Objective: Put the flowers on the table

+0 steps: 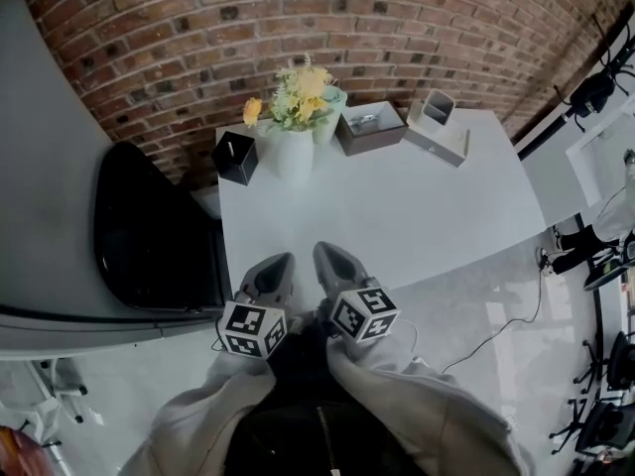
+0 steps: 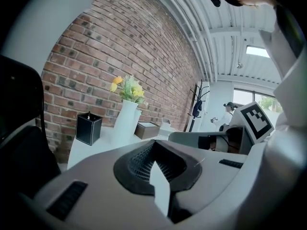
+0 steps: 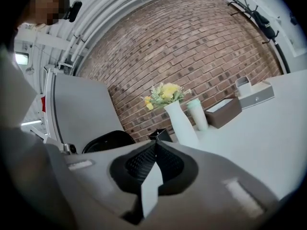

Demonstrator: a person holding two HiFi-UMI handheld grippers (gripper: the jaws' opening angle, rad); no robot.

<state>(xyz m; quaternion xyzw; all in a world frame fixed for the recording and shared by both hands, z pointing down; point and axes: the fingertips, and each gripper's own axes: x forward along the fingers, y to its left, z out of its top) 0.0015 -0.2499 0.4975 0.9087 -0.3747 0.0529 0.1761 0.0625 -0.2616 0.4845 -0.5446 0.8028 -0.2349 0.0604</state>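
Yellow and pale green flowers (image 1: 298, 92) stand in a white vase (image 1: 295, 152) at the far end of the white table (image 1: 397, 216), close to the brick wall. My left gripper (image 1: 281, 260) and right gripper (image 1: 325, 250) hover side by side over the table's near edge, far from the vase. Both point toward it, with jaws pressed together and nothing between them. In the left gripper view the flowers (image 2: 127, 86) and vase (image 2: 124, 121) stand left of centre beyond the shut left gripper (image 2: 154, 145). The right gripper view has the flowers (image 3: 163, 94) straight ahead above the shut right gripper (image 3: 156, 147).
A black box (image 1: 236, 157) sits left of the vase, a pale green cup (image 1: 332, 117) just behind it, a brown open box (image 1: 369, 127) and a white holder (image 1: 437, 127) to the right. A black chair (image 1: 149, 231) stands against the table's left side. A cable (image 1: 496, 330) runs over the floor on the right.
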